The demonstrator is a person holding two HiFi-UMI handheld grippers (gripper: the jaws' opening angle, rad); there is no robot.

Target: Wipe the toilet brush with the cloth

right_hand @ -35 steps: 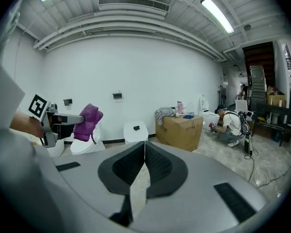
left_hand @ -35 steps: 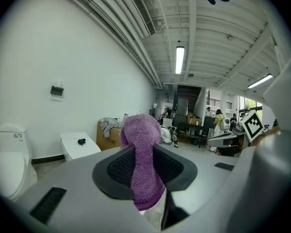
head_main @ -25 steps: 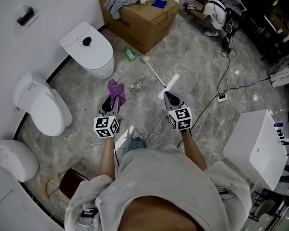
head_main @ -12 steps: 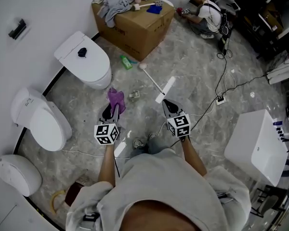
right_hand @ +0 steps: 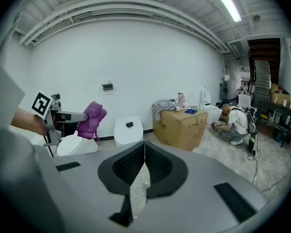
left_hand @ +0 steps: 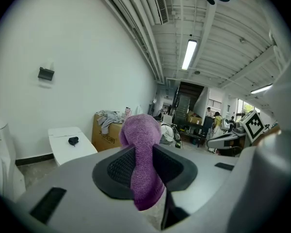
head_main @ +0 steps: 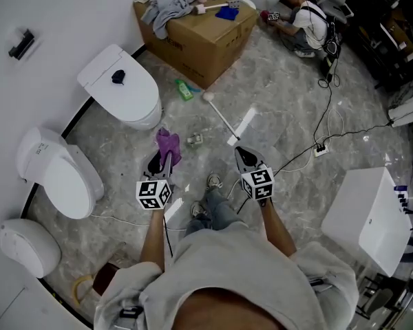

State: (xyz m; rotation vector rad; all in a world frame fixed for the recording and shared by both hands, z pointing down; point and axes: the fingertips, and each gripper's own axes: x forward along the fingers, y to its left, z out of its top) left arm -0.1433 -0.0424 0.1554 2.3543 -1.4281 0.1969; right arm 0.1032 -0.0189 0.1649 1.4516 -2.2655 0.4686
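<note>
— Why is the cloth carried out front?
— My left tongs pinch the purple cloth, ready to rub. The right tongs are pressed together, apparently empty. The toilet brush lies on the floor just beyond them.

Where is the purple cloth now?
In the head view, the purple cloth is left of centre, pinched in the left claw, with the white toilet to its upper left.

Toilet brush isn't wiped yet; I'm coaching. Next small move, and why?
Probably open the right hand-held gripper and lower it to the toilet brush: its jaws are shut empty, the brush lies on the floor, the left hand-held gripper holds the cloth.
</note>
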